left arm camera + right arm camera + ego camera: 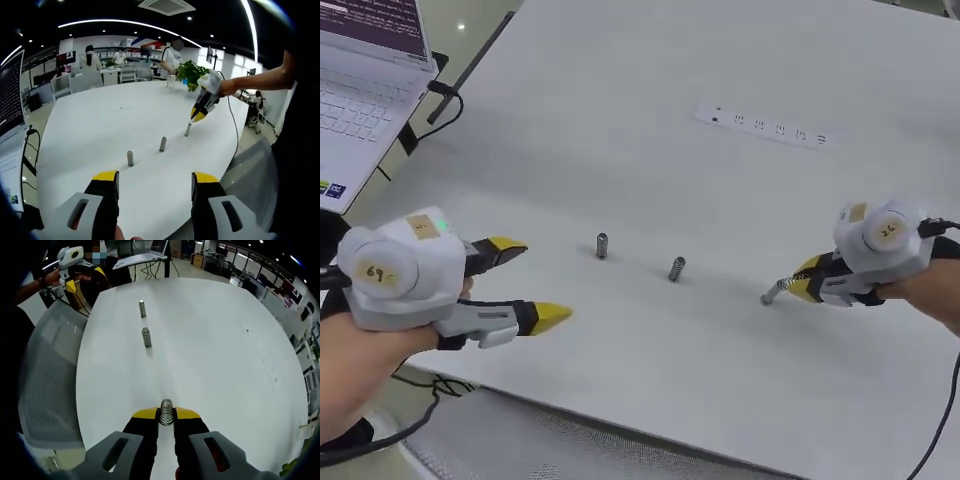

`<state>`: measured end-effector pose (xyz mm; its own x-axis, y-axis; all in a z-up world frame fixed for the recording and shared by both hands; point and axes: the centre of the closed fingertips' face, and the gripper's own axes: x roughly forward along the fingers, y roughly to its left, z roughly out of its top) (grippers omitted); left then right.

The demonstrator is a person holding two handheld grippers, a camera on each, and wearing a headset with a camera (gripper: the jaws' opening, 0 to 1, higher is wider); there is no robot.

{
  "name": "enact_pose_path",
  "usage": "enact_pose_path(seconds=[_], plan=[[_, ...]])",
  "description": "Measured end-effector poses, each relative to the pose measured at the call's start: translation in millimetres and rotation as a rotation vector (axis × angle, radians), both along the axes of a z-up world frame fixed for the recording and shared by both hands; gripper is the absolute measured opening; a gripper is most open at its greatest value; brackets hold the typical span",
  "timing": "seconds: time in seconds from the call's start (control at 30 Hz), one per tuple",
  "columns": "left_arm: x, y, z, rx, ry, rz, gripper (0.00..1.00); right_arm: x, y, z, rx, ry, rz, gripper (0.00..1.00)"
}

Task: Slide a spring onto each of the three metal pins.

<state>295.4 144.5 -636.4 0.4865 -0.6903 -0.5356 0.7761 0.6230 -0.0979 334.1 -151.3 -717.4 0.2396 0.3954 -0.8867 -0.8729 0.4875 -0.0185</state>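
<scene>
At the right side of the white desk (650,120), the right gripper (798,283) has its yellow-tipped fingers pressed onto a spring (775,291). It grips the spring near one end, so most of the coil juts out leftward, low over the desk top. Held that way, the free end is clear to be led onto a pin. In the right gripper view the spring (166,412) points straight out between the fingers, a tight grey steel coil with a round open mouth; whether a pin sits inside it I cannot tell. To its left, near the middle of the desk, the first pin (602,245) and the second pin (676,268) stand upright, near one another. Each looks ribbed with a coil, which suggests two of the three are done. The left gripper (538,280) hovers at the near left edge with fingers spread wide and nothing between them, probably kept clear until needed. A laptop (365,70) at the far left and a power strip (767,128) at the far side lie well apart from the work.
</scene>
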Motion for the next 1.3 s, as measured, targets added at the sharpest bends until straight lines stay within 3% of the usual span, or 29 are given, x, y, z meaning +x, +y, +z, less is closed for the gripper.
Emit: enact_pose_path(seconds=[0.67,1.3], plan=[[1.2,-1.9,0.9,-0.003,0.003,-0.004,0.53,6.0,7.7,-5.2,-0.029,0.012,0.046,0.09],[1.9,4.5,1.3,0.003,0.003,0.012,0.53,7.0,12.2,-28.6,-0.084,0.039,0.113,0.09]])
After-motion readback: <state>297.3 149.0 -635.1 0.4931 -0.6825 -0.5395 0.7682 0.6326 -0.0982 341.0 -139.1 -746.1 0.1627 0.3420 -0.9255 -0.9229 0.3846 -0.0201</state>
